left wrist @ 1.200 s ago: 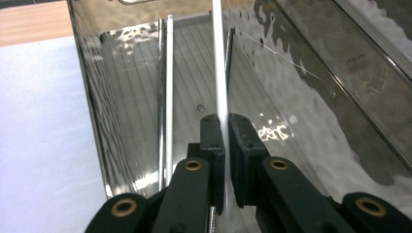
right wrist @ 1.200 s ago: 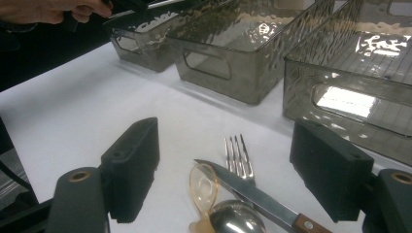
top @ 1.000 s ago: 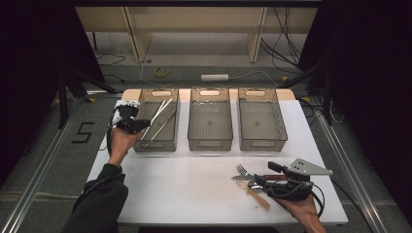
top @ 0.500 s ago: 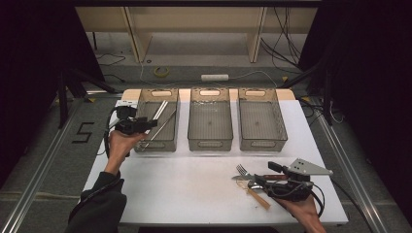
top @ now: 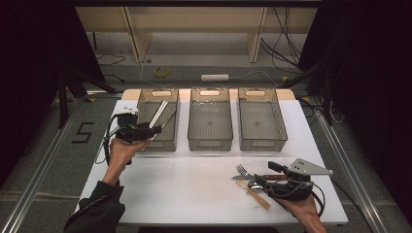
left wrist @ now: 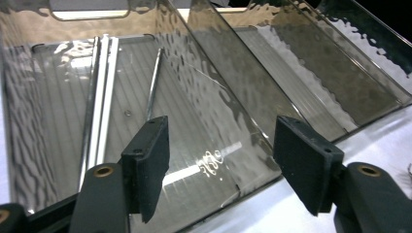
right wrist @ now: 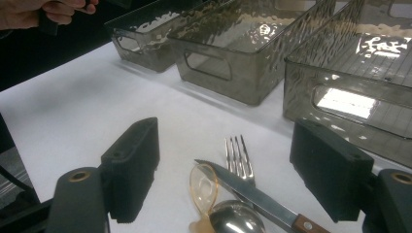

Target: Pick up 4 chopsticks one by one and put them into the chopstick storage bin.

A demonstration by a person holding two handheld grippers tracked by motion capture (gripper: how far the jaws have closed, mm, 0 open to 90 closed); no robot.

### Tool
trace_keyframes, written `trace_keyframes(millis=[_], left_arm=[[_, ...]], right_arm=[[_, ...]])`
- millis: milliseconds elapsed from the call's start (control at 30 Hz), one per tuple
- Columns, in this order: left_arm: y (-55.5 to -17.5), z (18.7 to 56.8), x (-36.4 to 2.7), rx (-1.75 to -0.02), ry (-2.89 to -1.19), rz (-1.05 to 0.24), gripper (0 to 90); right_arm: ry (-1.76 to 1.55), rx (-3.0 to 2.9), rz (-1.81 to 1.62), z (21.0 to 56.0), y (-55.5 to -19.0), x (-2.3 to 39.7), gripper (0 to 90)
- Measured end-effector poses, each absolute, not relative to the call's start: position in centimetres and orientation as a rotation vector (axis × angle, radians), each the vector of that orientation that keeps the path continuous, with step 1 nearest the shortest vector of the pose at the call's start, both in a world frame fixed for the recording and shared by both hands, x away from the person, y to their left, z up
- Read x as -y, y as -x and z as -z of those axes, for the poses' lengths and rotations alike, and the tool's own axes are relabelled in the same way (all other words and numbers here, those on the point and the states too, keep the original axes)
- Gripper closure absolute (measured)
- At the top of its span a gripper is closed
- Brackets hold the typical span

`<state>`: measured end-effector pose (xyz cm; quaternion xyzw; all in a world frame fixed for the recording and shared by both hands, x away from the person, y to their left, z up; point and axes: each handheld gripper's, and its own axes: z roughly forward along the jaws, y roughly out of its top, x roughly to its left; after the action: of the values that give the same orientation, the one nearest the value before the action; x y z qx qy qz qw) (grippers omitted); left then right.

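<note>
White bench [top: 194, 194] | left gripper [top: 145, 130] jaws just opened, empty, beside left bin [top: 158, 141]: rim may be clipped | right gripper [top: 265, 183] apart over cutlery [top: 245, 174]: pile may be scattered

both tongs stand open, nothing between the pads

the left tongs [top: 154, 130] sit in the left hand [top: 121, 149], the dark-sleeved forearm rising from the lower left of the high view and the tool pointing right and slightly away. their jaws have just been opening, and in the left gripper view the pads [left wrist: 148, 162] stand apart with nothing between them. the right tongs [top: 253, 181] lie low in the right hand [top: 301, 208] at the lower right, pointing left, jaws wide apart.
</note>
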<state>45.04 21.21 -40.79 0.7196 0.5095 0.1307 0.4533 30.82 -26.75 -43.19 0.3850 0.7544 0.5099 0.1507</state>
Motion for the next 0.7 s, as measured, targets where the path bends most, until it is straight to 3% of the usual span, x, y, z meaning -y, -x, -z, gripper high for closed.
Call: trace_keyframes(millis=[700], left_arm=[[-40.4, 41.4, -18.4, -1.072, -1.757, -0.294, 30.5]], right_arm=[[-1.078, -2.209, -1.405, 43.3, -31.3, 27.1, 27.3]])
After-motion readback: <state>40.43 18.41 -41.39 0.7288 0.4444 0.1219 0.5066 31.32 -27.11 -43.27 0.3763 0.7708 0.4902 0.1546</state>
